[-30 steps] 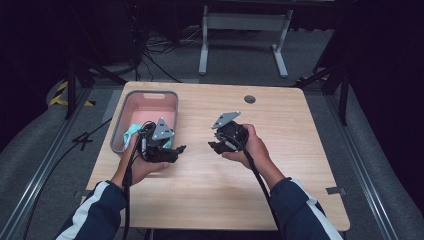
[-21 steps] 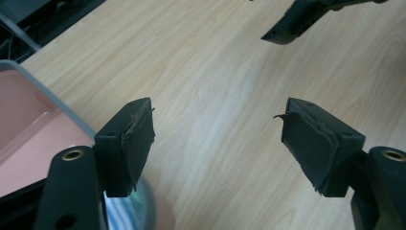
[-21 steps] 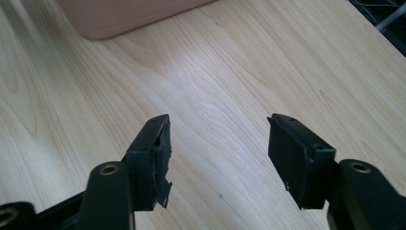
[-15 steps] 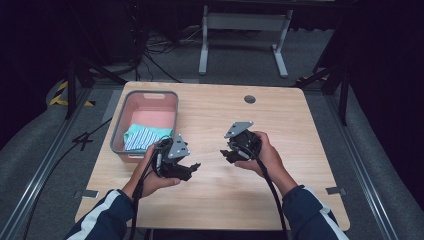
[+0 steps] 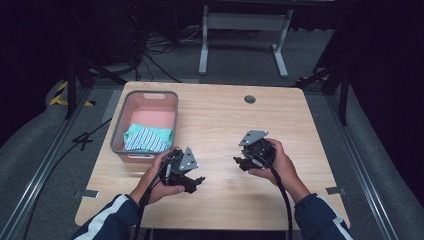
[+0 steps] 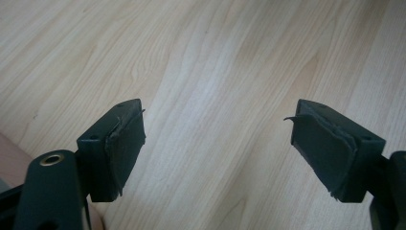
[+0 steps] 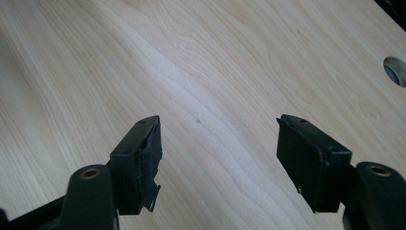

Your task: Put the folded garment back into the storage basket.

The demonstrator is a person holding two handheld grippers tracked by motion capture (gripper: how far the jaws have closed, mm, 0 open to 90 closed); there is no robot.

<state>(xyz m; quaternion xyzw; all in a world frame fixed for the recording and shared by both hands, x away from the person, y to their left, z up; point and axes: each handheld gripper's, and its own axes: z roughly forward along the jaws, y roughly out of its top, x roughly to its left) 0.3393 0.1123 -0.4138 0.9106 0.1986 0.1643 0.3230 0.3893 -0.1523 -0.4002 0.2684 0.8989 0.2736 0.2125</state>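
In the high view a pink bin with a grey rim stands at the table's left, and a folded teal and white striped cloth lies inside it. My left gripper is held low over the wood just right of the bin's near corner, open and empty. In the left gripper view its jaws stand wide apart over bare wood. My right gripper hovers over the table's middle right, also open with nothing between its jaws.
The wooden table has a round cable hole near its far edge, also seen in the right gripper view. Grey floor, rails and a metal stand lie beyond the table. Cables trail from both grippers toward the near edge.
Both grippers have pulled back toward the person and apart; the left one moved away from the bin, leaving the striped cloth lying inside it.
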